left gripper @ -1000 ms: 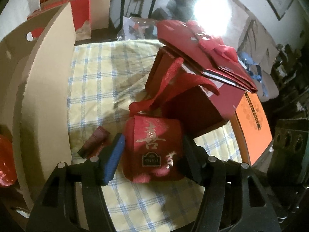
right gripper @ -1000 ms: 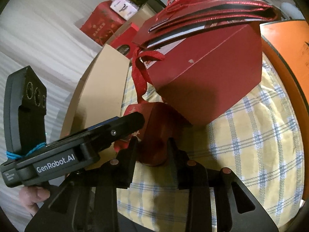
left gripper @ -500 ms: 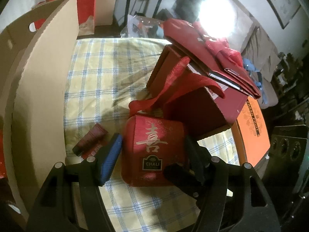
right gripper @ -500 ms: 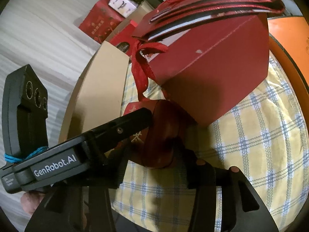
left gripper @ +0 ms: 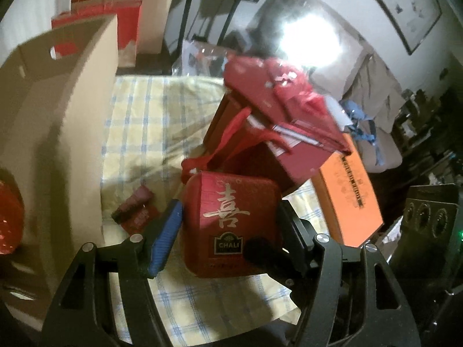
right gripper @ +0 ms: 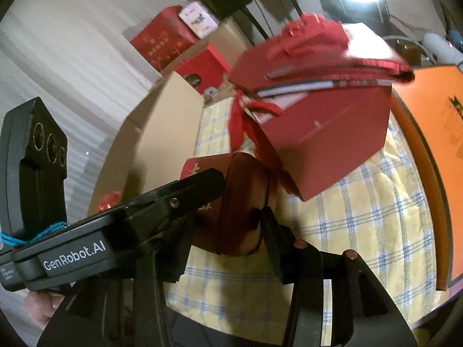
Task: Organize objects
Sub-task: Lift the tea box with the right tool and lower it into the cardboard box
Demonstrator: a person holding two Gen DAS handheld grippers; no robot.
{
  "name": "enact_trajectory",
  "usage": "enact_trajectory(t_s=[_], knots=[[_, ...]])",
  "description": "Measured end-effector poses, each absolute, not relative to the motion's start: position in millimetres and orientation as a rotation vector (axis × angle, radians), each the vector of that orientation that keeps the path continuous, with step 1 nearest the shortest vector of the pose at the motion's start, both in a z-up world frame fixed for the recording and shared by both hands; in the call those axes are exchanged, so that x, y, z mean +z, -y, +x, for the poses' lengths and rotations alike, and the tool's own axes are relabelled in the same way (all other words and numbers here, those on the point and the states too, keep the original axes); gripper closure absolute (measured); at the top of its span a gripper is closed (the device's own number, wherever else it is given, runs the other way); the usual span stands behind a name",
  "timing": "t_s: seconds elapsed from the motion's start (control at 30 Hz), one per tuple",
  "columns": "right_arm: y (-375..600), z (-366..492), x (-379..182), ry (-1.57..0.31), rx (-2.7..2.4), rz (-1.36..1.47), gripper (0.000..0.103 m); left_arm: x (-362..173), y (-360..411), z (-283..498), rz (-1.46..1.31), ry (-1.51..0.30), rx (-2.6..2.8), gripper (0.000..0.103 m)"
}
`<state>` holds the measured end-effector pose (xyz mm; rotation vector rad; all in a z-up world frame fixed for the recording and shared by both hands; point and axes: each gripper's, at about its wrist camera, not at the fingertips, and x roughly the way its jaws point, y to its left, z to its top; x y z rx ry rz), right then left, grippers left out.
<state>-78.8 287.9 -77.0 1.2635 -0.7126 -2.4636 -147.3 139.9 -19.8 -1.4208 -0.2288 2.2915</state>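
A red tea box (left gripper: 231, 219) with a gold character and a CHALI label hangs just above the yellow checked cloth (left gripper: 144, 121). My left gripper (left gripper: 228, 231) is shut on it, with the blue pad (left gripper: 166, 237) on its left side and the black finger on its right. My right gripper (right gripper: 228, 219) is shut on the same red tea box (right gripper: 246, 202), clamped across its rounded end. One right finger lies over the box's lower front face in the left wrist view. The left gripper's body (right gripper: 115, 231) hides part of the right gripper's left finger.
A tall open cardboard box (left gripper: 58, 130) stands on the left with something shiny and red inside. Behind the tea box sits a large red gift box (left gripper: 260, 156) with a ribbon and red bags stacked on it. An orange flat box (left gripper: 347, 196) lies to the right, and a small dark red packet (left gripper: 133, 205) on the cloth.
Both grippers have risen and the red tea box has come up off the cloth with them. The right gripper's jaws stand wider, with more of the box's end between them.
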Motion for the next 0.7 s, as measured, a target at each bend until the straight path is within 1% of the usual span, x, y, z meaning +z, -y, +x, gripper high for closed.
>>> enact_trajectory(t_s=[0.33, 0.7], knots=[[-260, -77, -36, 0.618, -2.487, 1.186, 0.056, 33, -114, -138, -1.265, 0.290, 2.362, 0.040], [-223, -84, -3, 0.541, -2.487, 1.109, 0.056, 58, -72, -134, -1.190, 0.353, 2.431, 0.040]])
